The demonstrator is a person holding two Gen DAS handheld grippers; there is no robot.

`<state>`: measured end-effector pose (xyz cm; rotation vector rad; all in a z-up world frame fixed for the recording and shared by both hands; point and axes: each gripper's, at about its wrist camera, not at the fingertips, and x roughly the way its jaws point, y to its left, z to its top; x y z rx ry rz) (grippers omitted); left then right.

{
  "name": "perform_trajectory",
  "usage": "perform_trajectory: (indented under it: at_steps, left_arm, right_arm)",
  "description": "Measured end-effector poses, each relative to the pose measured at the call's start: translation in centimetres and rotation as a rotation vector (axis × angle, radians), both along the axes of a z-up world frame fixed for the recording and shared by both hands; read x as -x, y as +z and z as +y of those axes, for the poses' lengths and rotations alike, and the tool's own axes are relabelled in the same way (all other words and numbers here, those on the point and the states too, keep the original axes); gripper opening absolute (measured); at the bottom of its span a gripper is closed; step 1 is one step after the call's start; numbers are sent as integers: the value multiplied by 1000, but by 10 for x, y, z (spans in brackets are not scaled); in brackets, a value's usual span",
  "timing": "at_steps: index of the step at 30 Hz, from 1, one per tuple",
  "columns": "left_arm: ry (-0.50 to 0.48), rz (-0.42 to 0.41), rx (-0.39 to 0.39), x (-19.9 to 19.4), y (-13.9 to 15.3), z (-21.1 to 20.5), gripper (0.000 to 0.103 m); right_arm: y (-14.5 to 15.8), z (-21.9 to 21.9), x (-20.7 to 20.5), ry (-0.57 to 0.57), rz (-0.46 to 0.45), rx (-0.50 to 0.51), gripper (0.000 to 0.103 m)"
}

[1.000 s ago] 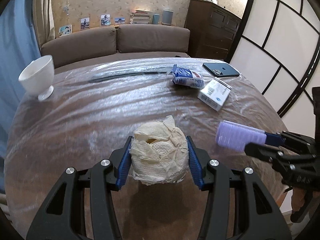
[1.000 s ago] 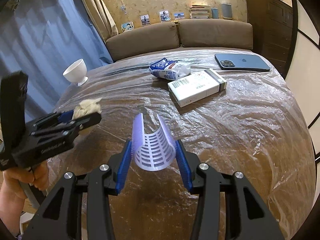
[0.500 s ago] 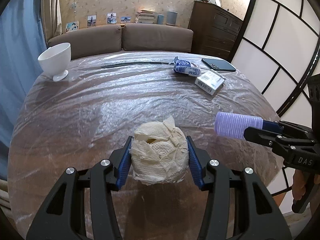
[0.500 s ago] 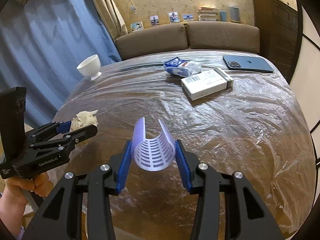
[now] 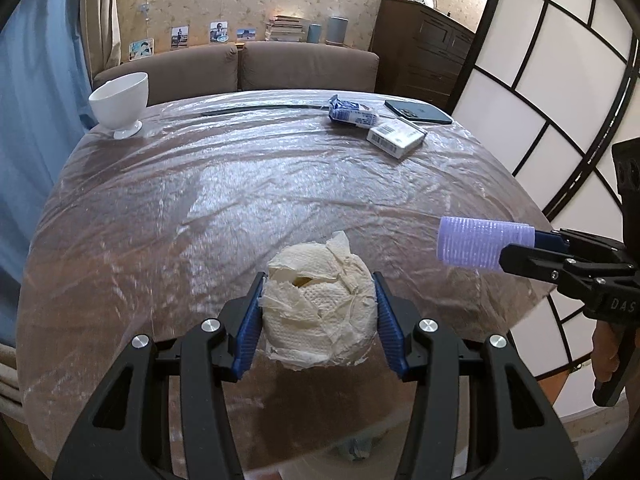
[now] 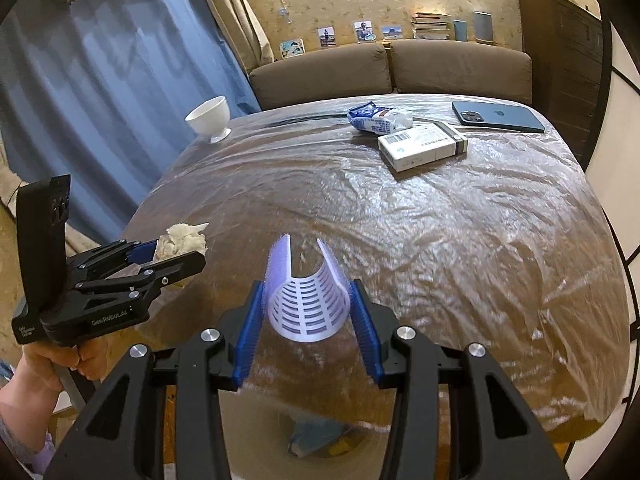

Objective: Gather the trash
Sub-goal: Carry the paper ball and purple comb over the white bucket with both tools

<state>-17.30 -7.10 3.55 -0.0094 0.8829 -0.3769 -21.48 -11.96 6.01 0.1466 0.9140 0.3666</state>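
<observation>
My left gripper (image 5: 318,322) is shut on a crumpled white paper towel ball (image 5: 316,312) and holds it above the near edge of the plastic-covered table (image 5: 240,184). My right gripper (image 6: 308,312) is shut on a lilac hair roller (image 6: 306,300), also above the near edge. The roller shows at the right in the left wrist view (image 5: 484,246), and the paper ball at the left in the right wrist view (image 6: 182,240). Below the table's edge, a container with trash (image 6: 320,436) shows dimly through the plastic.
A white footed bowl (image 5: 120,102) stands at the far left of the table. A blue-white crumpled packet (image 5: 352,112), a white carton (image 5: 396,136) and a dark phone (image 5: 418,111) lie at the far right. A brown sofa (image 5: 240,64) stands behind the table.
Both grippers have pulled back toward the near edge of the table and risen, each still holding its object. The table's objects now look farther away.
</observation>
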Motion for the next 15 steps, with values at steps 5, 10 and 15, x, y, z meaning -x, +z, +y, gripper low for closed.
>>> perform_trajectory:
  at_steps: [5,10,15]
  left_arm:
    - [-4,2,-8,17,2,0,52]
    - [-19,10,-4,35,1,-1,52]
    - [-43,20,8,52,2,-2,52]
  right_arm:
    - [2,-1,20,21,2,6,42]
    - [-1,-1,39,39,20,2,42]
    - [-4,1,53,66,41,-8,42]
